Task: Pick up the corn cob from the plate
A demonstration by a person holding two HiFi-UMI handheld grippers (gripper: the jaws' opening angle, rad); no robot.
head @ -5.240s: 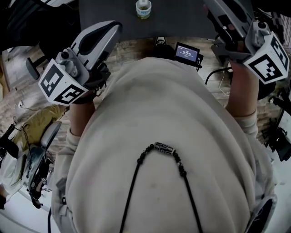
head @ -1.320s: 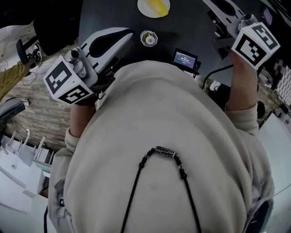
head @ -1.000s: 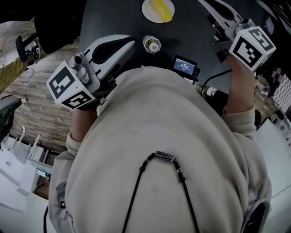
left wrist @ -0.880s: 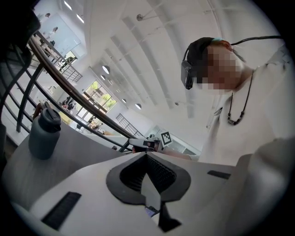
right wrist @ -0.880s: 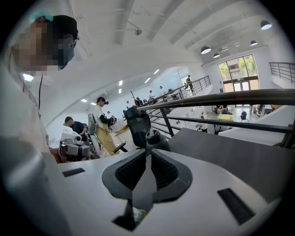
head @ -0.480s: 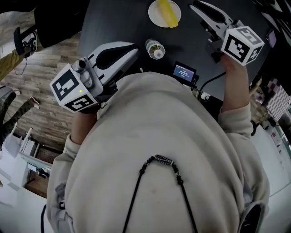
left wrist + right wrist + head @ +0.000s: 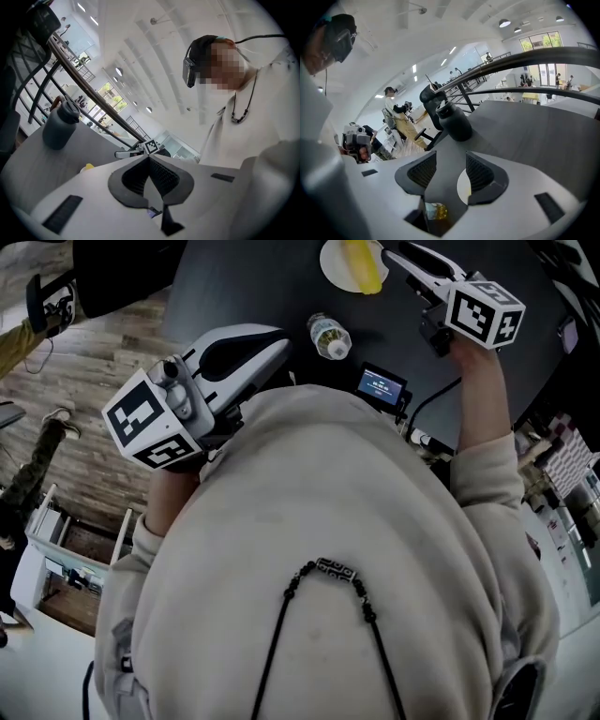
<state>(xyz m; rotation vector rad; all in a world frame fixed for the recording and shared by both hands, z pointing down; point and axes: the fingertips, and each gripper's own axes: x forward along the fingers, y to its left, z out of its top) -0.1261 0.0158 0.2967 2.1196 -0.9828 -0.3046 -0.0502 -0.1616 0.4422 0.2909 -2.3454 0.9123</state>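
Right gripper (image 7: 401,257), jaws just opening with nothing gripped, hovers at the plate (image 7: 333,268)'s right rim. The corn cob (image 7: 364,266) lies there just to its left, long axis pointing away from us. Left gripper (image 7: 274,337) is closed, well back.

Dark table (image 7: 253,282) before me. White plate (image 7: 334,266) lies on it; small bottle (image 7: 328,336) stands near plate, closer to me, not touching.

Yellow corn cob (image 7: 363,265), white plate (image 7: 332,262)
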